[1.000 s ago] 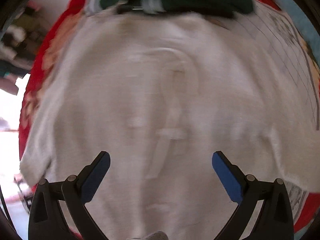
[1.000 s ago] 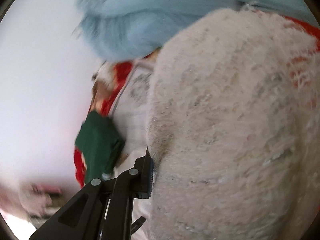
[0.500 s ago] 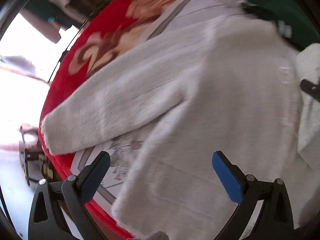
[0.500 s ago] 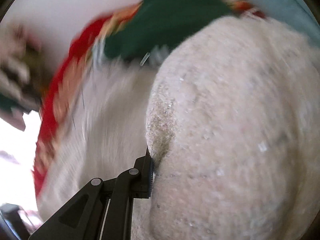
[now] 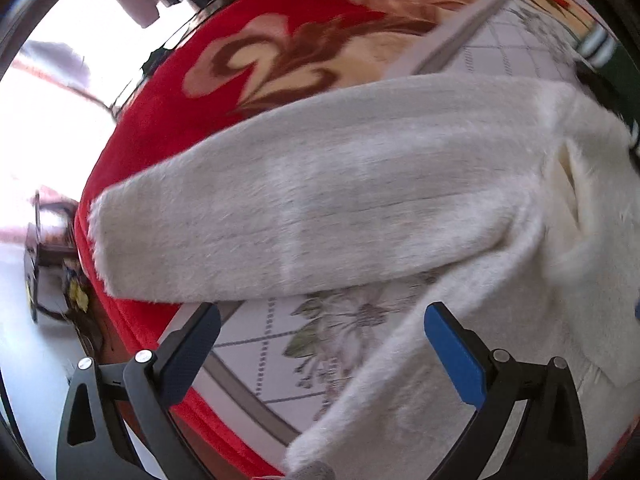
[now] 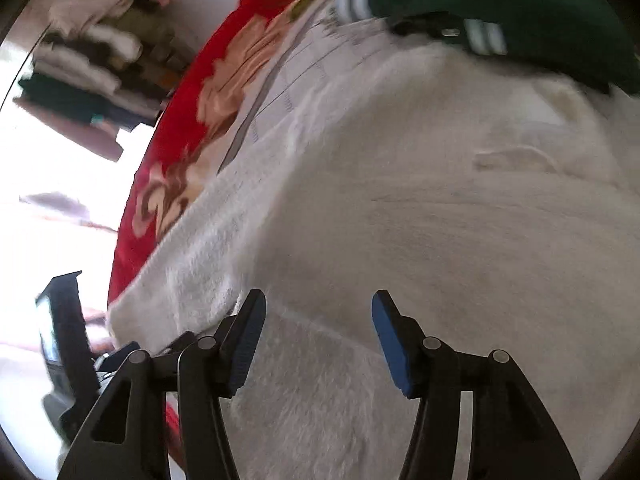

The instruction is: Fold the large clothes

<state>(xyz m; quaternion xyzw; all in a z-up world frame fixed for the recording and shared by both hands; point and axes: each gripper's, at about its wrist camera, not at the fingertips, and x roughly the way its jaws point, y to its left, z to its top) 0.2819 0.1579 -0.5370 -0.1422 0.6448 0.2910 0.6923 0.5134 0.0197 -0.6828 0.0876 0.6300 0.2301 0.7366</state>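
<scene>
A large white fuzzy sweater (image 6: 440, 220) lies spread on a red floral bedspread (image 5: 168, 120). In the left wrist view its left sleeve (image 5: 300, 208) stretches out flat toward the bed's left edge, and the sweater's side hem (image 5: 400, 380) runs down to the bottom. My left gripper (image 5: 322, 344) is open and empty just below the sleeve. My right gripper (image 6: 318, 340) is open and empty, low over the sweater's body, with the folded-over part below it.
A dark green garment (image 6: 520, 12) with striped cuffs lies at the far end of the bed, touching the sweater's top. The bed's left edge (image 5: 100, 280) drops to the floor. Stacked clothes (image 6: 92, 60) sit on shelves beyond the bed.
My right gripper has opened and let go of the white sweater it was shut on. My left gripper has swung left and closed in on the left sleeve.
</scene>
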